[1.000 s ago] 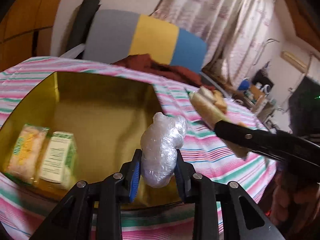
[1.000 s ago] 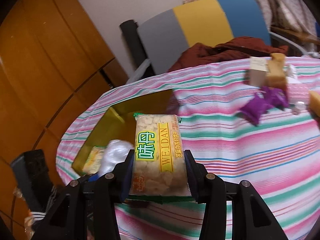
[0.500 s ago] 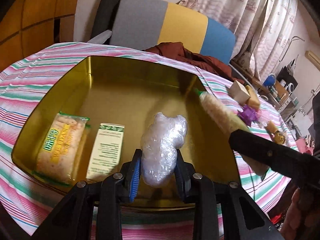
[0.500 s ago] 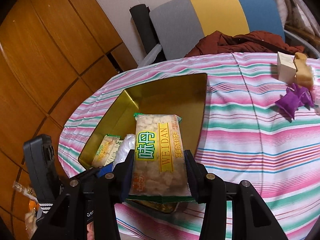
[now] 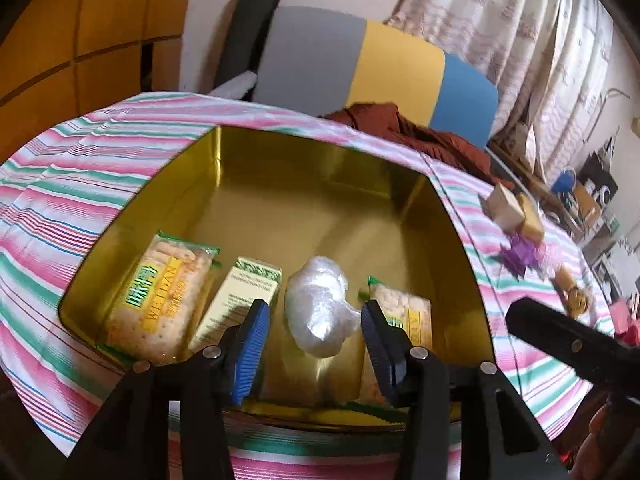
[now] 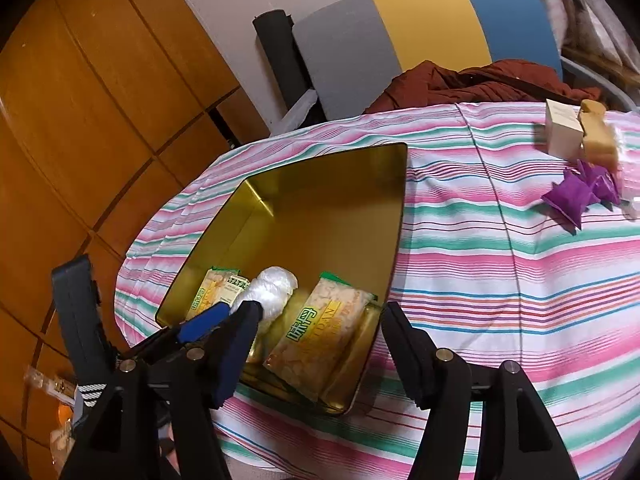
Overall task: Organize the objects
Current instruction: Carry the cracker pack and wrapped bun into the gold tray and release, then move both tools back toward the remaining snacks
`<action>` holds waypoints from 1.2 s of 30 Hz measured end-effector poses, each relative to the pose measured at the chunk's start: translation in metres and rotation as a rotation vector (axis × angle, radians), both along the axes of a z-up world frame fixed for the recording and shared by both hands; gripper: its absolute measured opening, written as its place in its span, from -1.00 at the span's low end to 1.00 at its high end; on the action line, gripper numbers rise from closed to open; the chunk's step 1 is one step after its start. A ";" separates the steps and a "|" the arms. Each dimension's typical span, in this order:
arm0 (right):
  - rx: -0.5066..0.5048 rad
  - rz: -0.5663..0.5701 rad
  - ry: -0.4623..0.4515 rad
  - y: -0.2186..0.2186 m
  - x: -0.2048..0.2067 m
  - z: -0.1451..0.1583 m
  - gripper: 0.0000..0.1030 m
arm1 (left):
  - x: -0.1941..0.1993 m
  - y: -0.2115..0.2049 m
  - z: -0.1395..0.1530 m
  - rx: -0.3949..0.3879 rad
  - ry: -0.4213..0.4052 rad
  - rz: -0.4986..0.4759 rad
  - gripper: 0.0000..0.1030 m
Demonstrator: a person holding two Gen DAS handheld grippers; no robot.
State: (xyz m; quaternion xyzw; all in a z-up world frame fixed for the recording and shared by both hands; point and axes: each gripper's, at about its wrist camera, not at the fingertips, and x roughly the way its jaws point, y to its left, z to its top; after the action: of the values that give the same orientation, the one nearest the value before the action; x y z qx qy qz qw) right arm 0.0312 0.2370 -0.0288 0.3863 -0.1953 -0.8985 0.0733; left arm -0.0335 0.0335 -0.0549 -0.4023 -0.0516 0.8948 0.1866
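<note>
Dropping items into the tin [image 5: 456, 240] on the desk [image 6: 500, 280]: both jaws just opening, apart, releasing wrapped bundle [image 5: 318, 306] and cracker pack [image 6: 320, 332]. Next: withdrawing, fetching purple wrapper [image 6: 576, 194].

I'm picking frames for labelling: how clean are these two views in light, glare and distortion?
Left wrist: warm dim light, glare on the gold tin floor, soft blur, table edge bowed by fisheye. Right wrist: sharper, tablecloth evenly lit, wood panels curved, corners black.

Wood-panelled wall [image 6: 100, 92], a grey-yellow-blue chair [image 5: 372, 68] and patterned curtains [image 5: 520, 40] surround the striped-clothed table [image 6: 500, 272].
</note>
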 end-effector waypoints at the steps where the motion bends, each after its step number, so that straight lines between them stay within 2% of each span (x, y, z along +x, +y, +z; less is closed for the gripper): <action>1: -0.003 -0.004 0.001 0.002 0.001 0.000 0.26 | 0.001 -0.002 0.002 0.014 0.008 0.008 -0.06; 4: -0.007 -0.016 0.002 0.007 0.003 0.000 0.28 | 0.003 -0.005 0.008 0.049 0.024 0.018 -0.05; 15: 0.005 -0.066 0.005 0.026 0.009 -0.003 0.30 | 0.020 0.009 0.021 0.079 0.091 -0.018 -0.04; 18: 0.025 -0.094 0.006 0.037 0.013 -0.005 0.31 | 0.029 0.019 0.025 0.102 0.110 -0.064 -0.04; 25: 0.036 -0.165 -0.022 0.070 0.021 -0.015 0.31 | 0.051 0.051 0.030 0.090 0.139 -0.193 -0.04; 36: 0.114 -0.247 -0.072 0.117 0.036 -0.033 0.31 | 0.082 0.085 0.028 0.052 0.162 -0.321 -0.04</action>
State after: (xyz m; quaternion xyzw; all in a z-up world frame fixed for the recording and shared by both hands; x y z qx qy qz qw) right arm 0.0673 0.3536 -0.0620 0.3950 -0.1927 -0.8957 -0.0671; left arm 0.0489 0.1190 -0.0268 -0.3269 0.0056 0.8814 0.3411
